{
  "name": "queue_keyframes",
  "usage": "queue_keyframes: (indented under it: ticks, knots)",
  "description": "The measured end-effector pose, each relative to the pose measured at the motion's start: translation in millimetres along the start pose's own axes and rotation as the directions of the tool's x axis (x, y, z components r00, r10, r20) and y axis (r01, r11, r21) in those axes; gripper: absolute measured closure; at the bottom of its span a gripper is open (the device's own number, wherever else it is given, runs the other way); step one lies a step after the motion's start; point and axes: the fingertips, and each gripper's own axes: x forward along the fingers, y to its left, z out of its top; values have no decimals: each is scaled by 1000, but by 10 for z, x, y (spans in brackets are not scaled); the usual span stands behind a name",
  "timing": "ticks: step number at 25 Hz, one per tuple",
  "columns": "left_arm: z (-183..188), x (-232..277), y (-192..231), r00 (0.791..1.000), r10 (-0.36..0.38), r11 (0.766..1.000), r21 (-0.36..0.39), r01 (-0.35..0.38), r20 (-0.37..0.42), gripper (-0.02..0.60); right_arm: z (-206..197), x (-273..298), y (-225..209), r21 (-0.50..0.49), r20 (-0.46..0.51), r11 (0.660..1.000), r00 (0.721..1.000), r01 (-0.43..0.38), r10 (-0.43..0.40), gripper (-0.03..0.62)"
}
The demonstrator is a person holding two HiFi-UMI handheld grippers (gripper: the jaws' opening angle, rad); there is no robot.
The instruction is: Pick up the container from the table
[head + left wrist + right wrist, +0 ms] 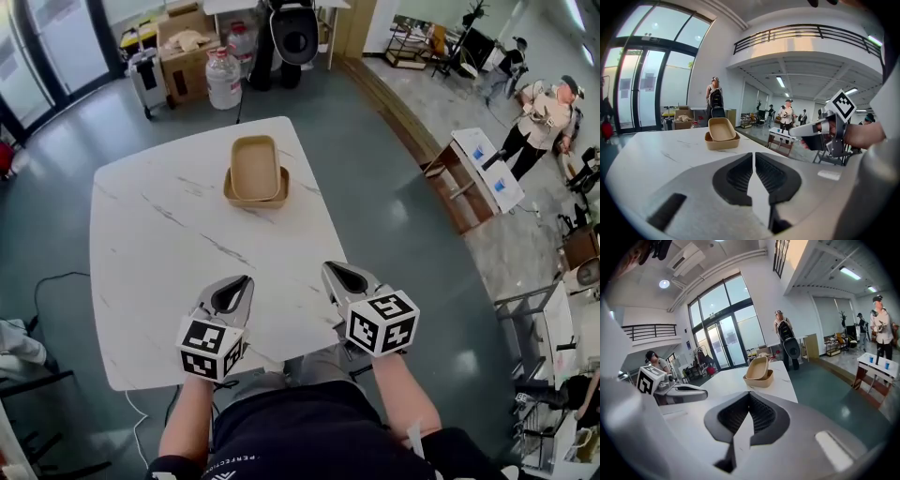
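A tan rectangular paper container [255, 203] stands near the far edge of the white marble-veined tabletop [159, 272], slightly right of its middle. A second container of the same kind [255, 167] rests askew in it. Both grippers hover over the tabletop by its near edge, well apart from the containers. The left gripper [243, 281] has its fingers pressed together with nothing between them. The right gripper [334, 271] is the same, fingers closed and empty.

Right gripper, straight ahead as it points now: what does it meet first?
Probably the stacked tan containers, which sit almost dead ahead of the shut right gripper; nothing stands between. It tilts downward, so it might graze the white table first.
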Motion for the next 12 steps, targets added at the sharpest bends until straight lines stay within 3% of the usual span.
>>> queue_keyframes:
  ticks: [7, 12]
  knots:
    - [196, 249, 122, 994, 110, 993, -35, -110, 14, 568, 305, 424, -236, -99, -61, 990, 994, -101, 96, 594]
    - [217, 408, 268, 984, 176, 979, -105, -174, 8, 568, 459, 719, -386, -160, -100, 973, 983, -167, 152, 594]
